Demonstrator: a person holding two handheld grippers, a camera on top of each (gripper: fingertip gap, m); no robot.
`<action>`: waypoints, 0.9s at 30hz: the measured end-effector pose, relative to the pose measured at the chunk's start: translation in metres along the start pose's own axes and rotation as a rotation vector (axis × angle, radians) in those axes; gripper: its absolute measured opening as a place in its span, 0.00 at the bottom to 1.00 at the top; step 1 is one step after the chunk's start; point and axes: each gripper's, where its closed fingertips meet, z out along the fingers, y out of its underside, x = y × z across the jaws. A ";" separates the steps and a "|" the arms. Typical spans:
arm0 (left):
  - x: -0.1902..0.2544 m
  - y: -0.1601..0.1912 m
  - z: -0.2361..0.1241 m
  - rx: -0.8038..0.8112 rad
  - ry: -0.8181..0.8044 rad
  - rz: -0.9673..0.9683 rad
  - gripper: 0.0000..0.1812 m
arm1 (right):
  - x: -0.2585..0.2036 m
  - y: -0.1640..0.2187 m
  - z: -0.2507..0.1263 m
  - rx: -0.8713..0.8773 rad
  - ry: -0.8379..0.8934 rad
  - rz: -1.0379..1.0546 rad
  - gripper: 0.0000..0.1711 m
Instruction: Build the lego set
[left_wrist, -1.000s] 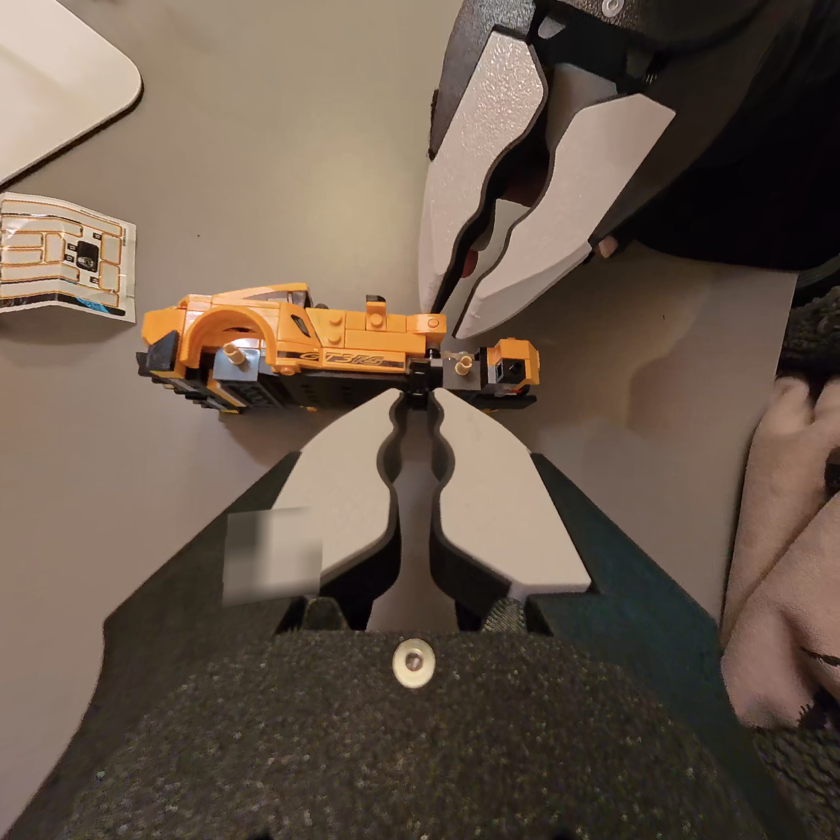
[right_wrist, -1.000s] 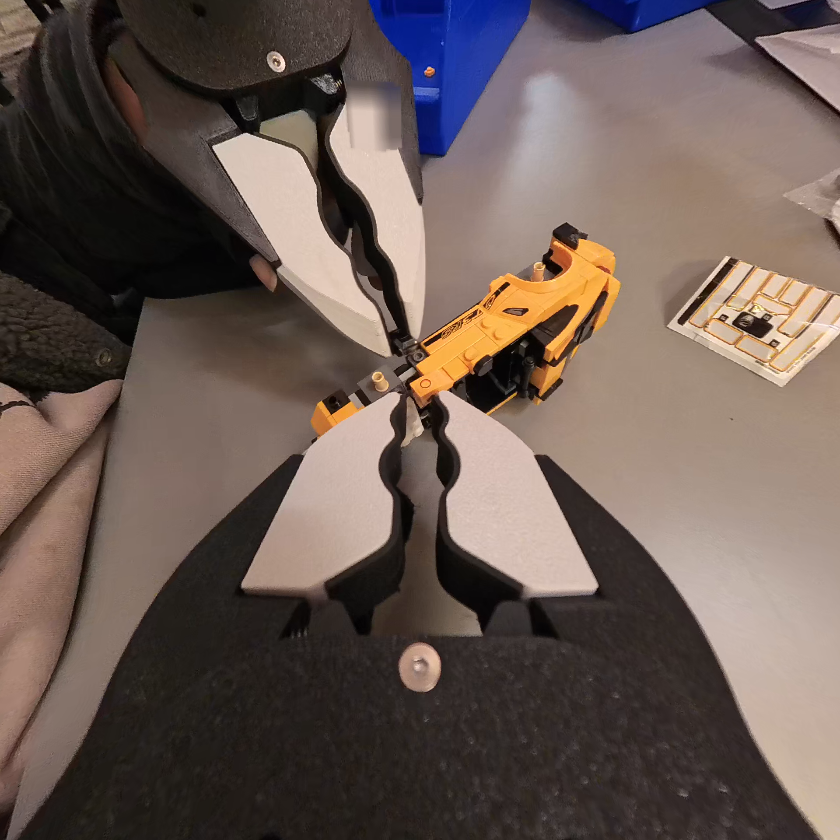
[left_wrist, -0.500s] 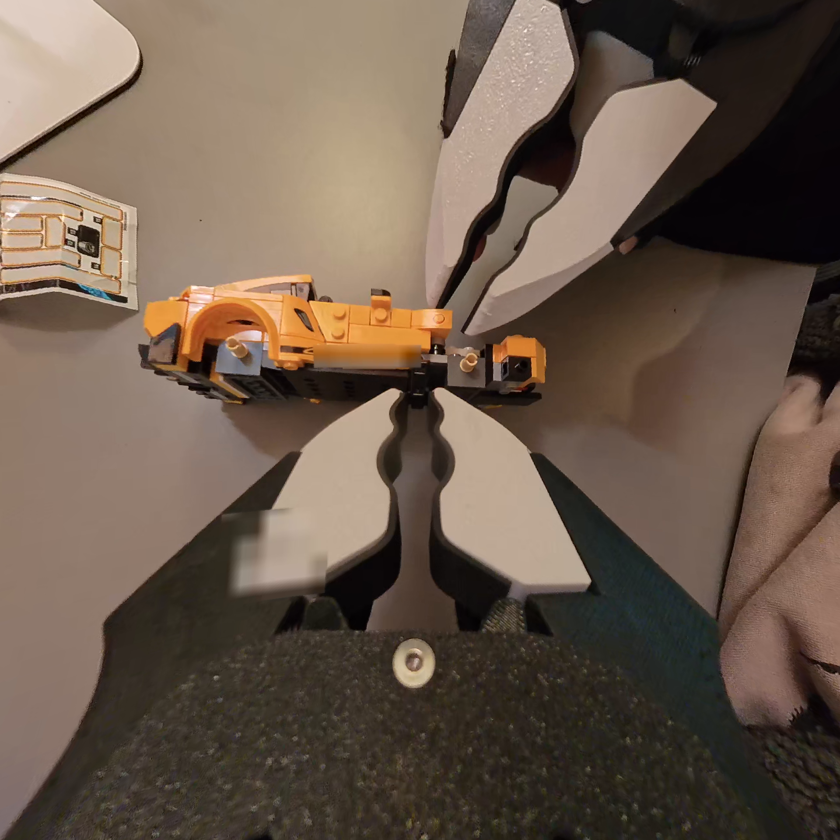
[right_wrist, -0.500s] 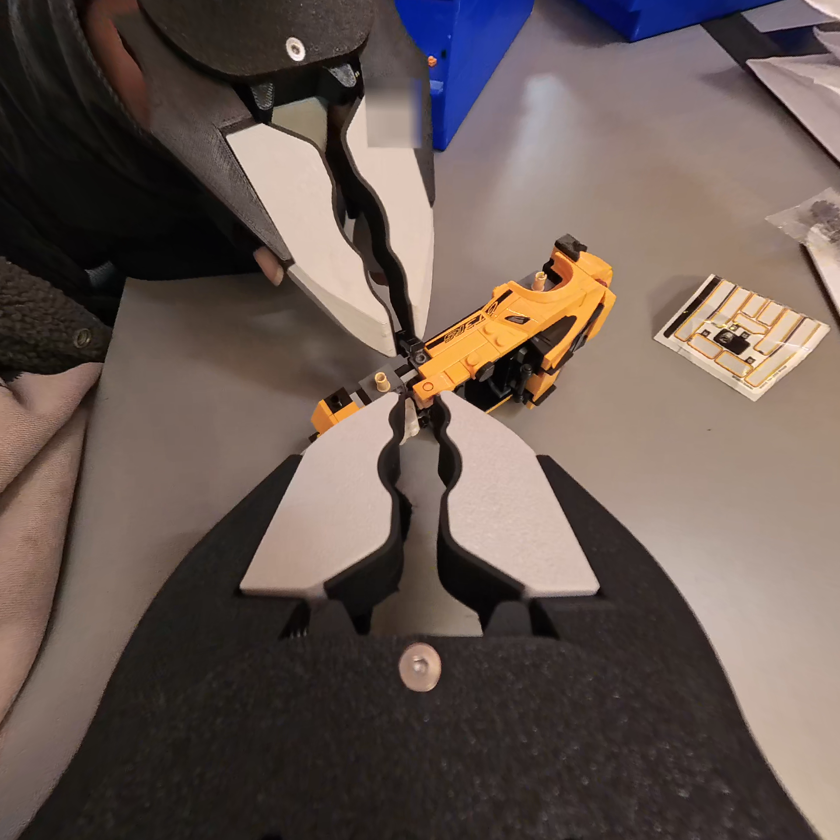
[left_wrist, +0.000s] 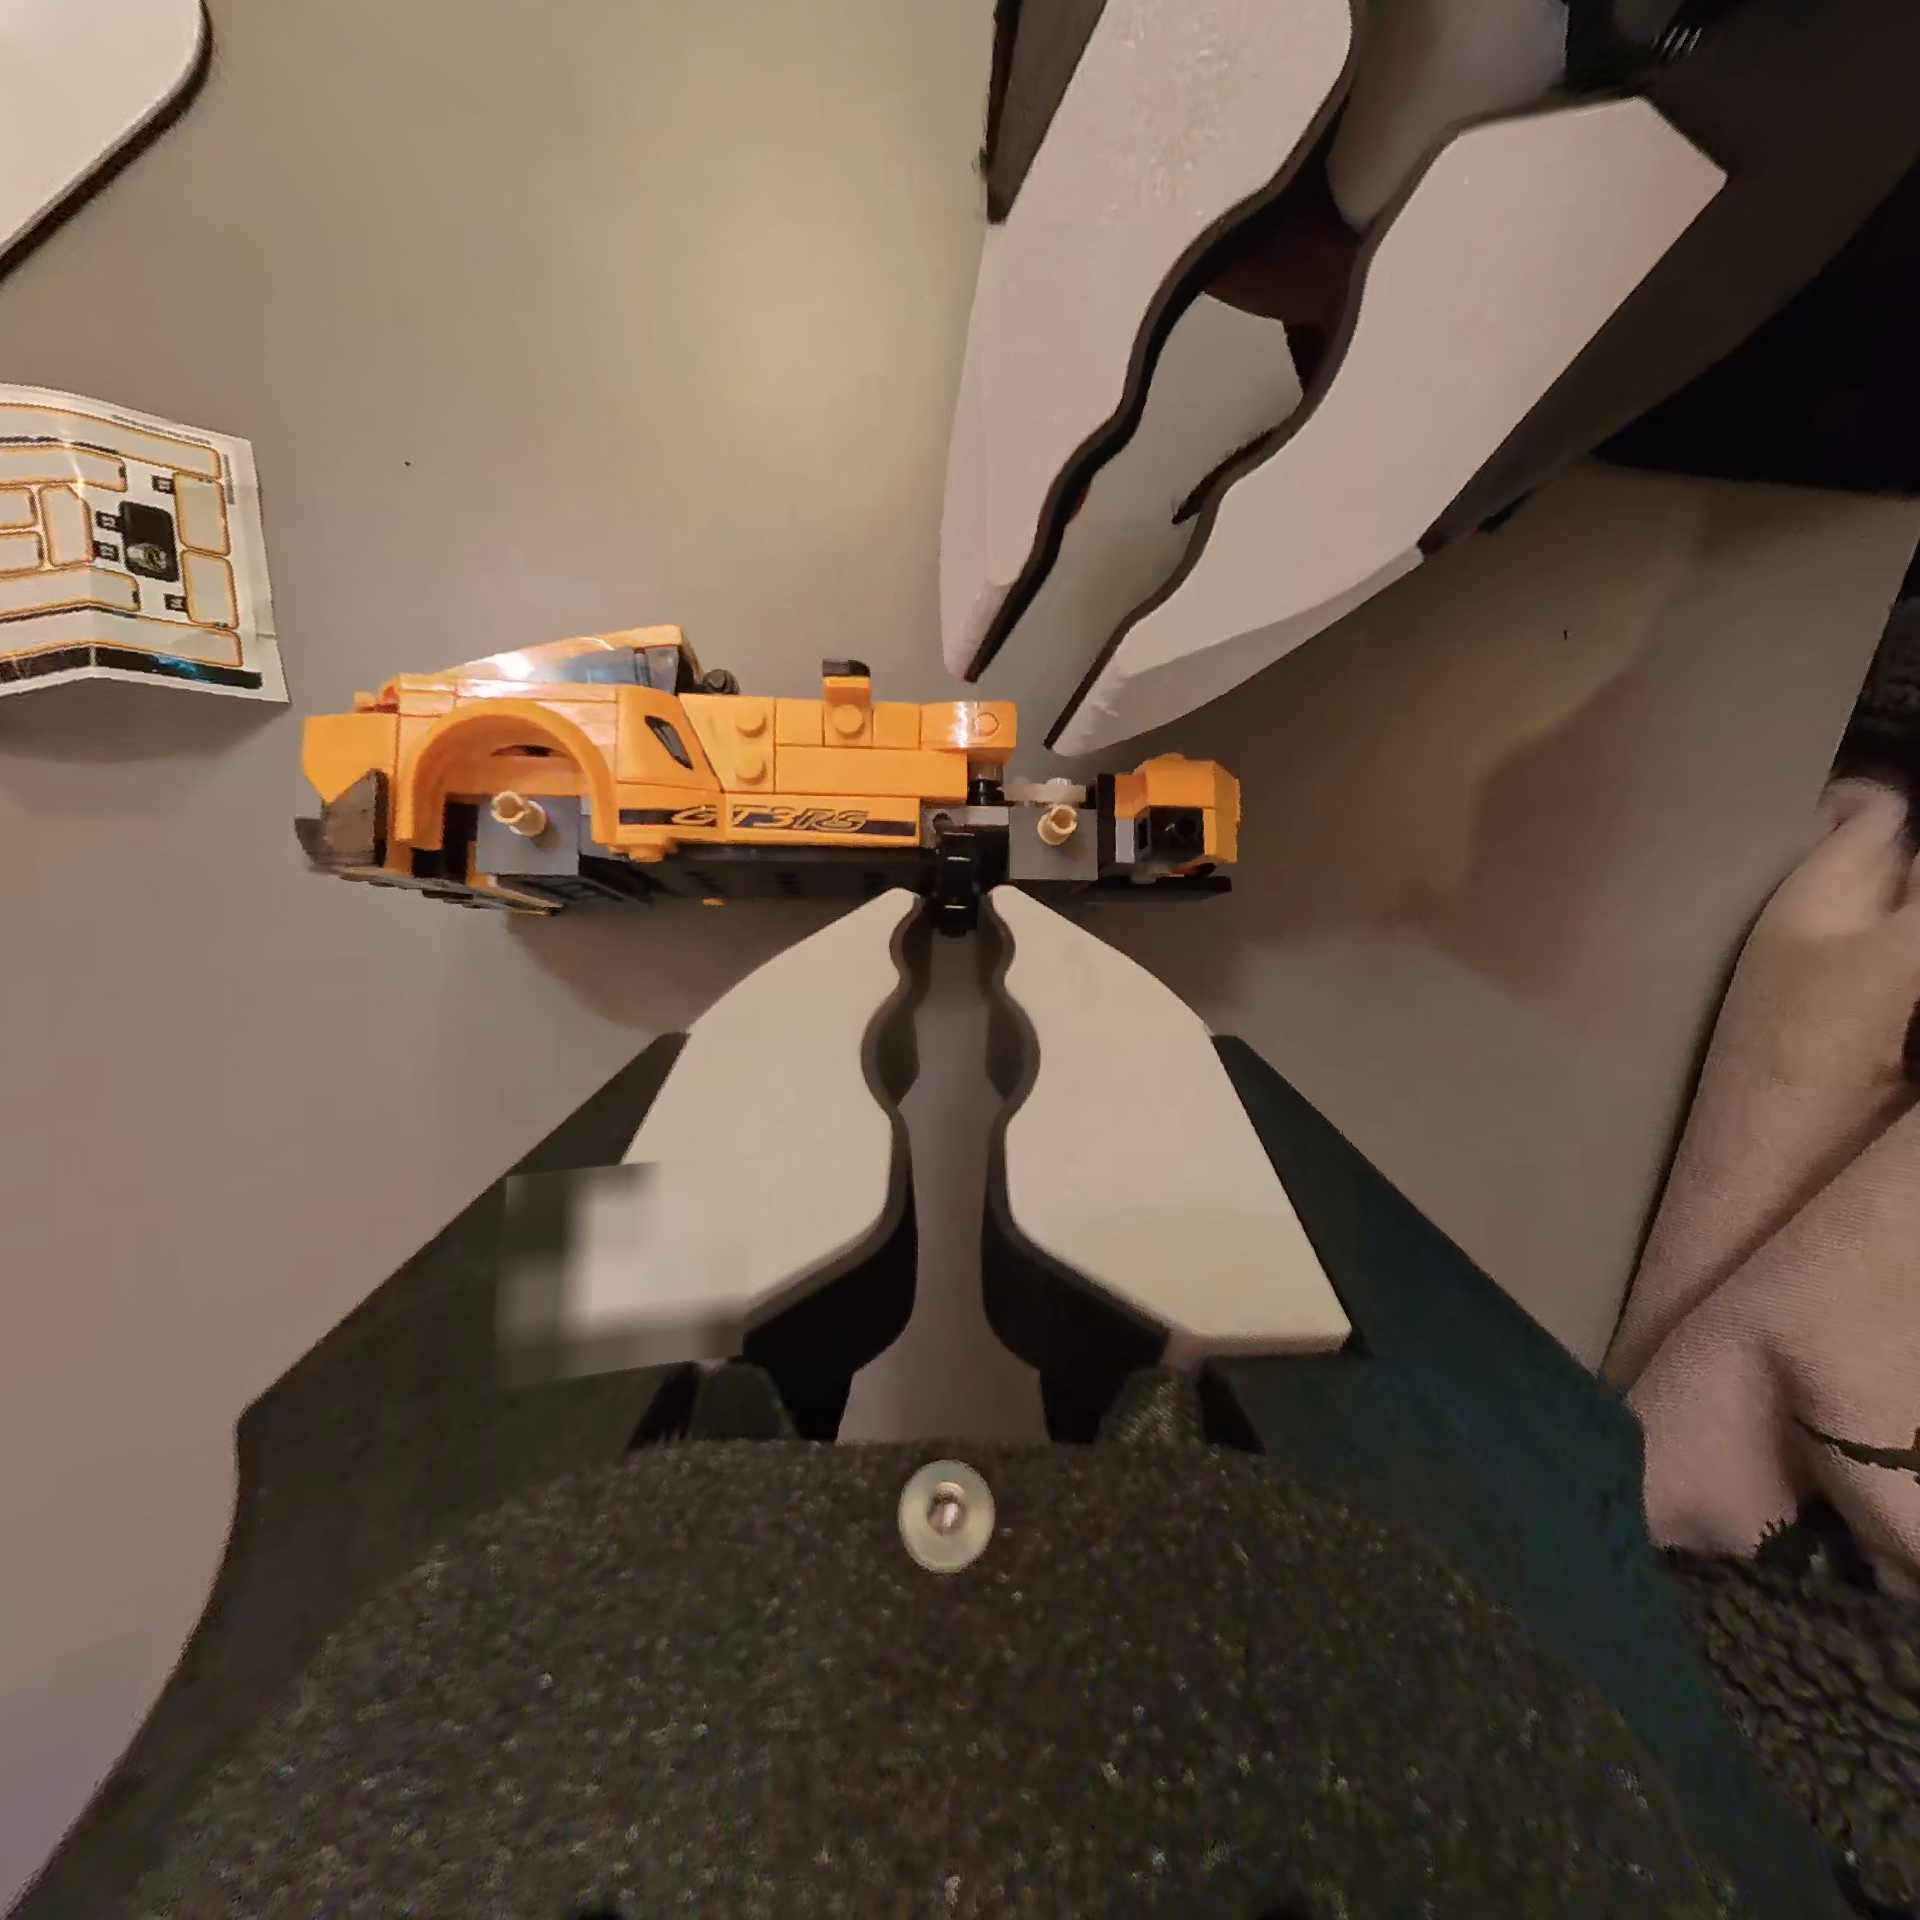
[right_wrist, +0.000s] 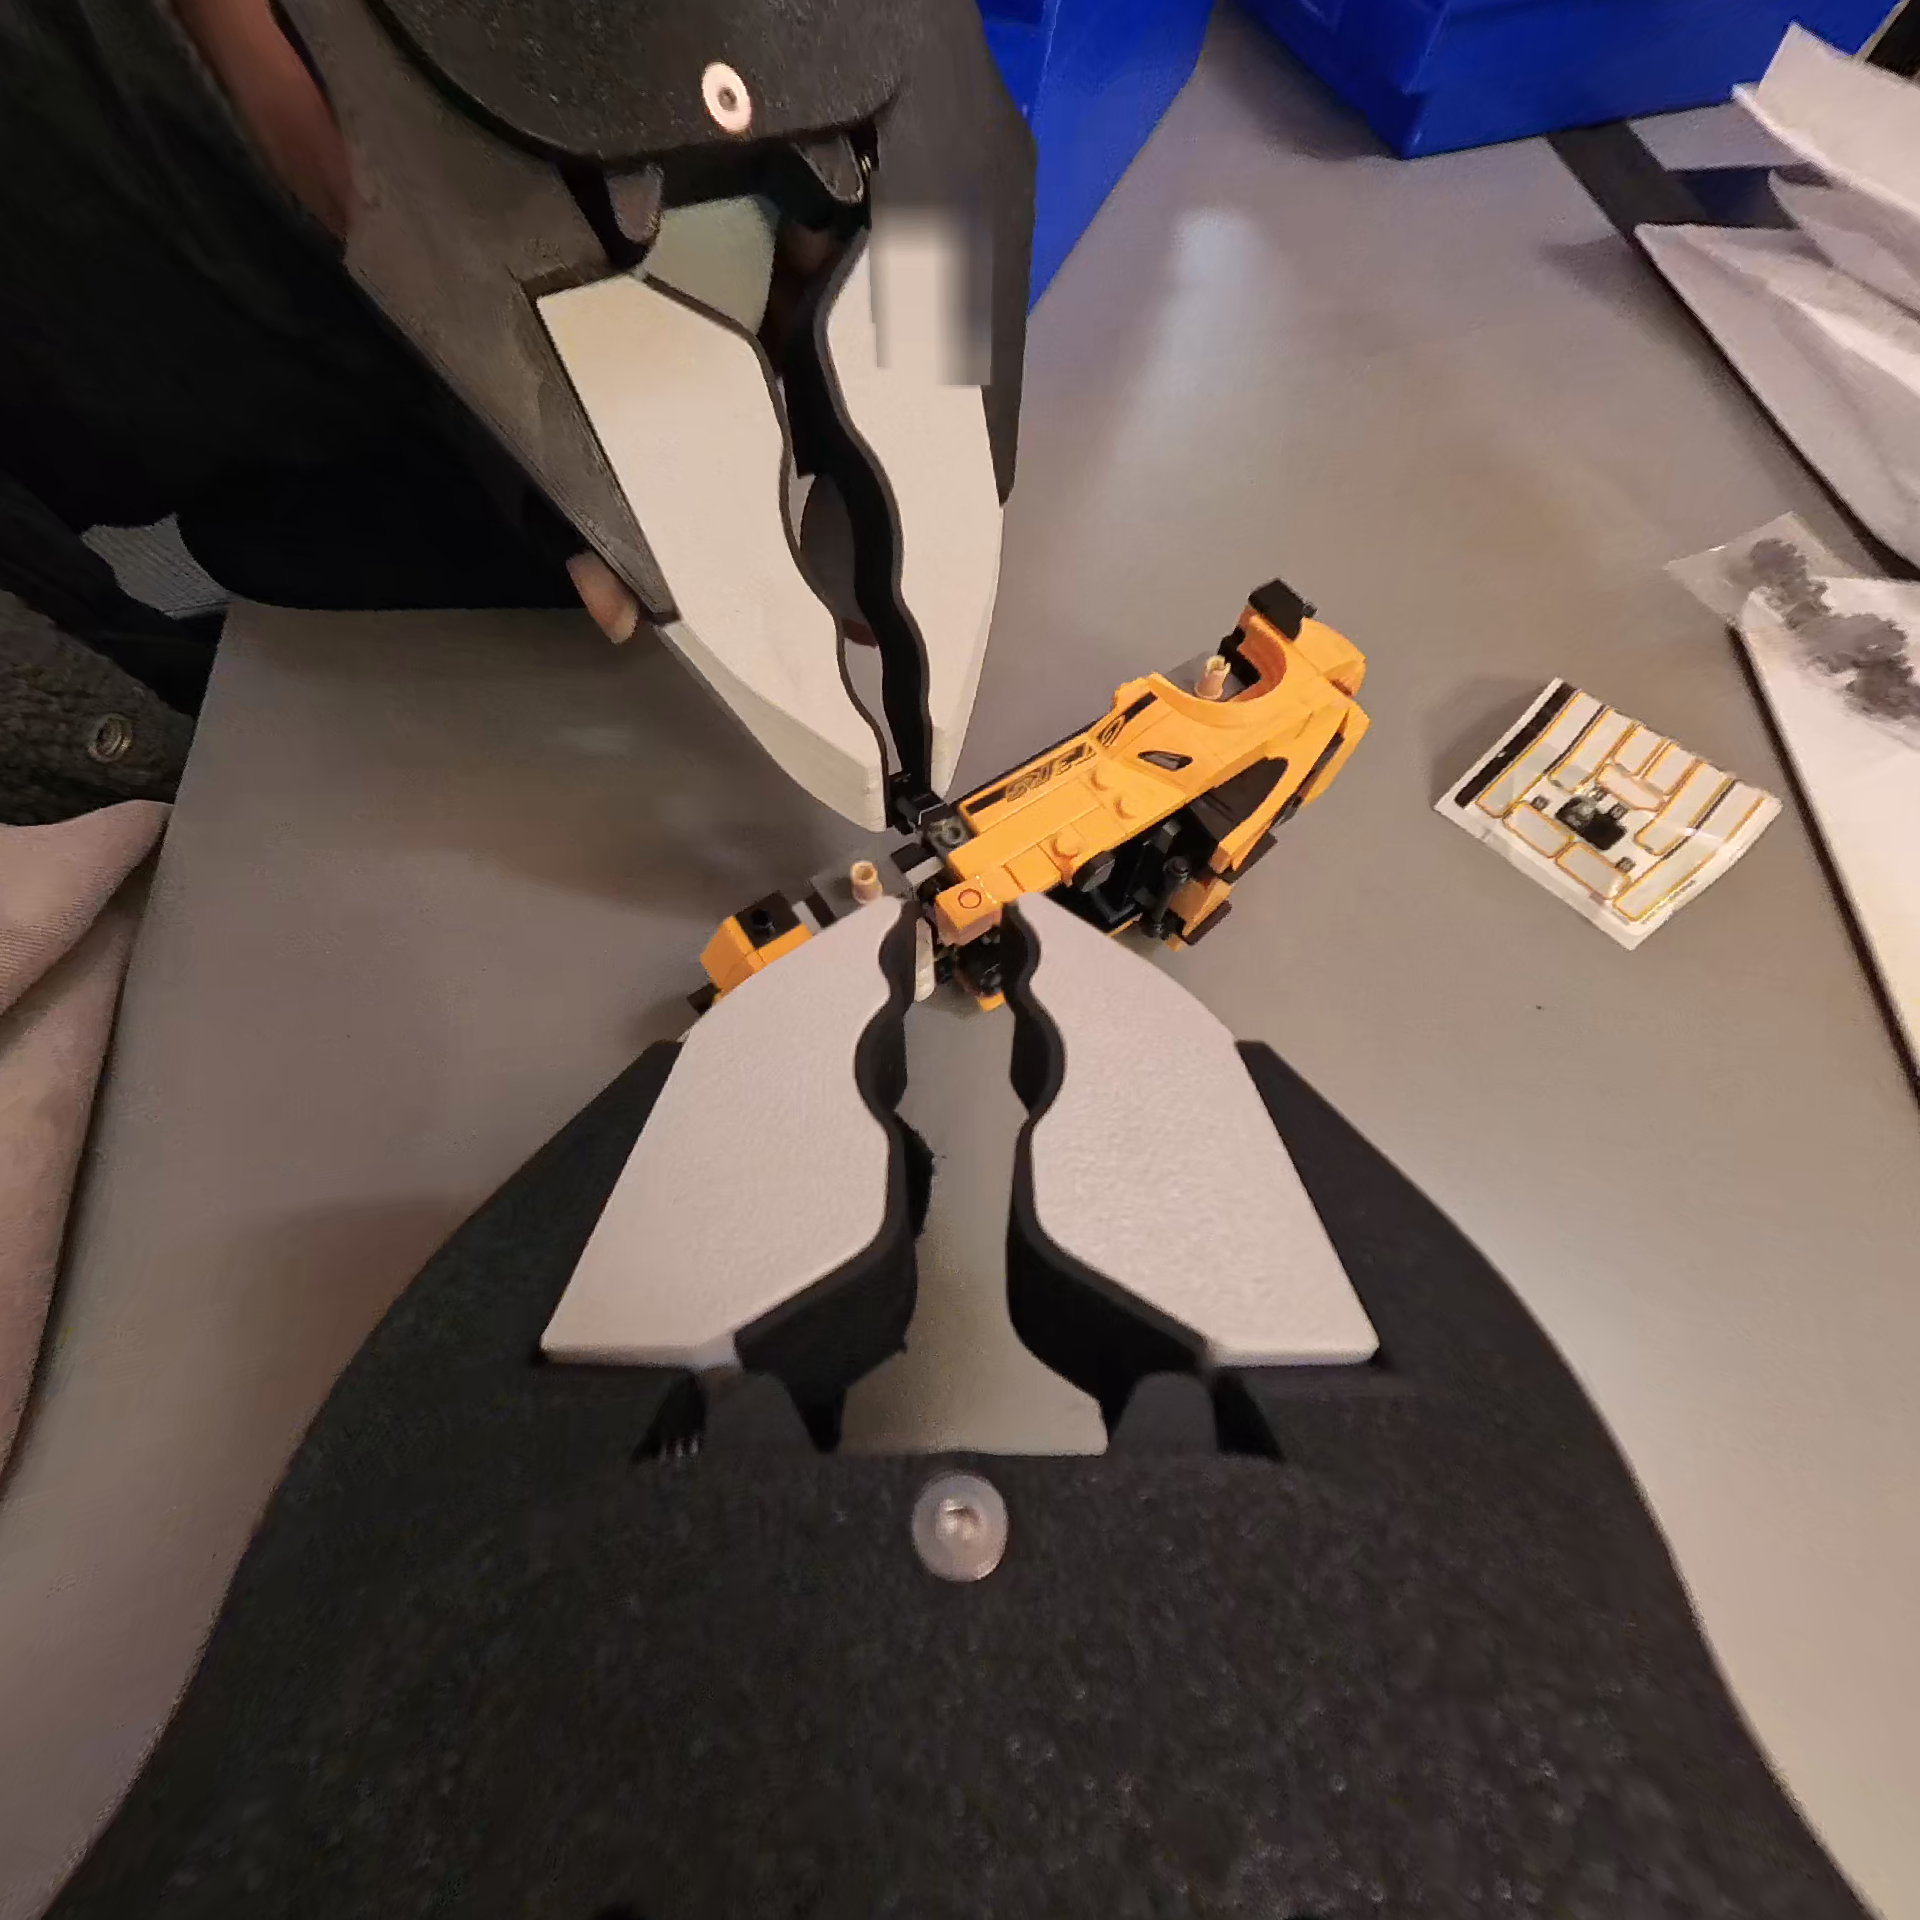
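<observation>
An orange and black lego car without wheels shows its side in the left wrist view. My left gripper is shut on a black part of its underside, behind the front axle. My right gripper has its jaws a little apart, astride the orange top edge by a small white piece. In the left wrist view the right gripper comes down from the upper right. In the right wrist view the car points away to the right, with the left gripper on it from above.
A sticker sheet lies left of the car, also seen in the right wrist view. Blue bins stand at the back. A plastic bag and papers lie far right. Beige cloth and a dark sleeve border the table. Both grippers' tips are close together, under 4 cm apart.
My right gripper's jaws have spread apart at the car's top edge. The left gripper keeps its hold and the car has barely moved.
</observation>
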 end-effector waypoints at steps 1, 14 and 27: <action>0.001 0.000 0.000 -0.003 -0.001 0.008 0.04 | 0.000 -0.003 -0.002 0.006 0.002 -0.022 0.09; 0.005 -0.005 -0.016 -0.044 -0.063 0.186 0.04 | -0.017 -0.021 0.011 -0.027 -0.075 -0.370 0.08; 0.006 -0.019 -0.028 0.193 -0.049 0.307 0.08 | -0.013 -0.033 -0.003 0.154 -0.128 -0.296 0.04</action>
